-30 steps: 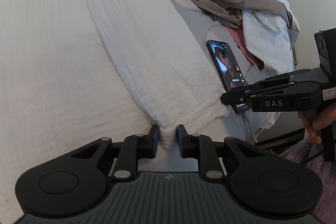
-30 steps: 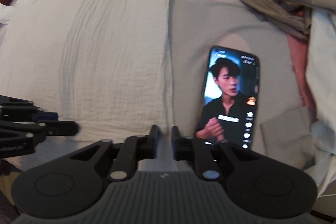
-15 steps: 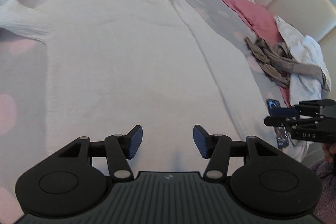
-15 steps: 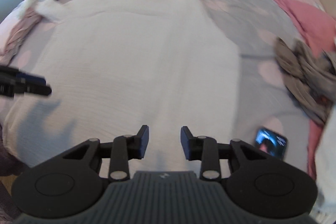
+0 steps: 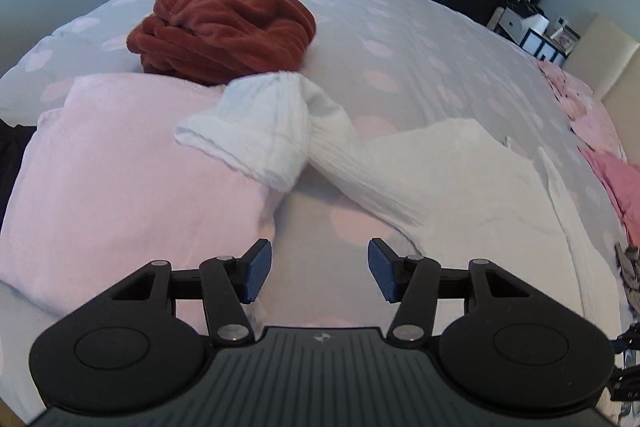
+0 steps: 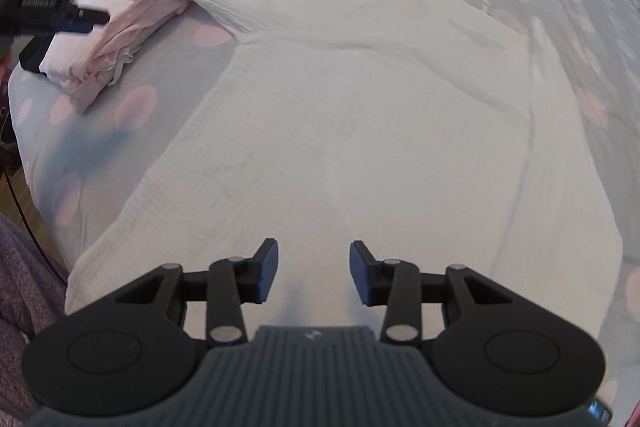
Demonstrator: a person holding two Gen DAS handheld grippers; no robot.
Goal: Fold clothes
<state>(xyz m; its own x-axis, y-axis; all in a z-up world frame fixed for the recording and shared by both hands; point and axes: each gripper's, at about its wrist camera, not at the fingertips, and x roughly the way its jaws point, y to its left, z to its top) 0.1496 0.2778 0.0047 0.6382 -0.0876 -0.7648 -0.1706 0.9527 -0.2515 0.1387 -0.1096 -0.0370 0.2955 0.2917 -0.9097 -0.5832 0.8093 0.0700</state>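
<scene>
A white crinkled shirt (image 6: 380,99) lies spread flat on the bed, its right side folded inward. Its left sleeve (image 5: 280,123) stretches out to the left, the cuff resting on a folded pink garment (image 5: 120,179). My left gripper (image 5: 318,269) is open and empty, hovering over the bedspread below that sleeve; it also shows at the left edge of the right wrist view (image 6: 80,17). My right gripper (image 6: 313,269) is open and empty above the shirt's lower hem.
A folded rust-red garment (image 5: 228,27) sits at the far side of the grey, pink-dotted bedspread (image 5: 420,39). Pink bedding (image 5: 616,179) and a grey garment (image 5: 630,267) lie at the right. The bed edge and a purple rug (image 6: 24,287) are at lower left.
My left gripper let go of the shirt's hem and opened, then swung left toward the sleeve. My right gripper opened and pulled back up over the shirt; the phone left view.
</scene>
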